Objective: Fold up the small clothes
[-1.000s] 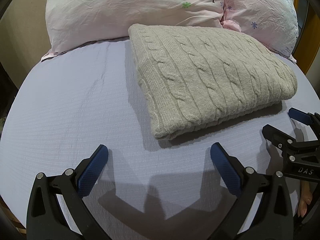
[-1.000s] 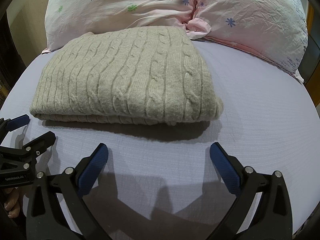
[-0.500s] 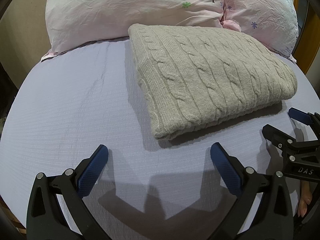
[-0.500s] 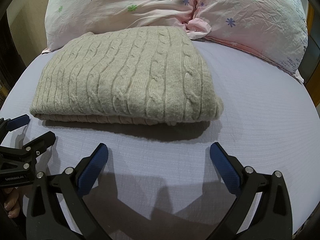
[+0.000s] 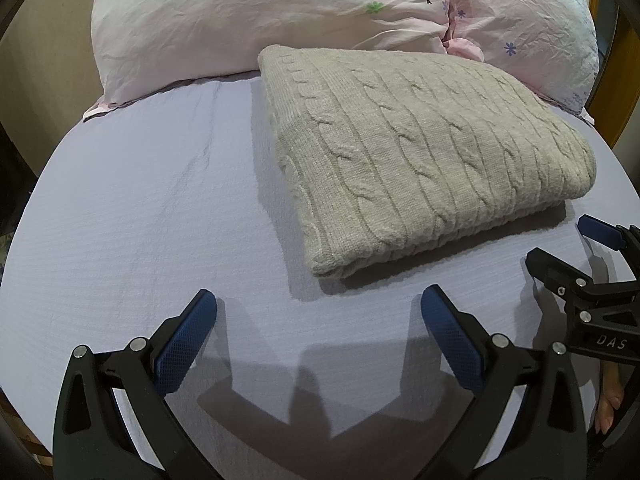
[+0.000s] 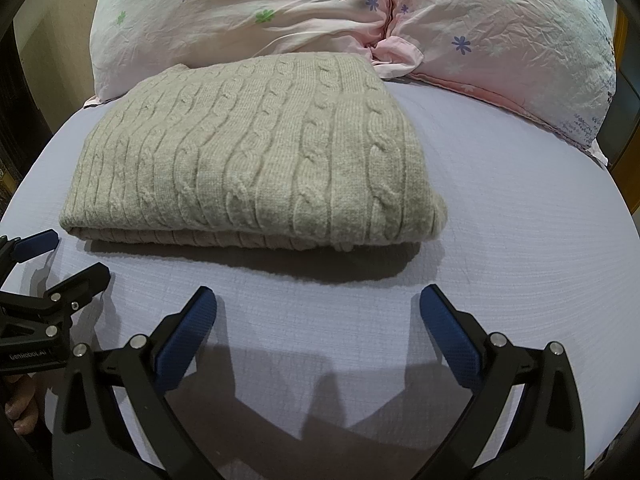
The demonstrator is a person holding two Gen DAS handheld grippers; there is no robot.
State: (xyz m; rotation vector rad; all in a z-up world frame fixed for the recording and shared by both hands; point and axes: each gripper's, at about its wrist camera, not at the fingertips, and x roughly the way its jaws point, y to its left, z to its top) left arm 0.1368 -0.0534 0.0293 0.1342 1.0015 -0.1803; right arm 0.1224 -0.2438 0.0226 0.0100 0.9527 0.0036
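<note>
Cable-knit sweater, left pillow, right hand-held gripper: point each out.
cable-knit sweater (image 6: 256, 152): right wrist view, middle of top layer.
left pillow (image 5: 260, 20): left wrist view, middle of its face.
right hand-held gripper (image 6: 318, 312): right wrist view, midway between fingertips.

Even light, fisheye-warped dark edges

Bed (image 5: 140, 208) with lavender sheet fills the frame. Folded cable-knit sweater (image 5: 424, 152) lies centre-right on it. Two pink floral pillows (image 5: 248, 20) along the top edge.
</note>
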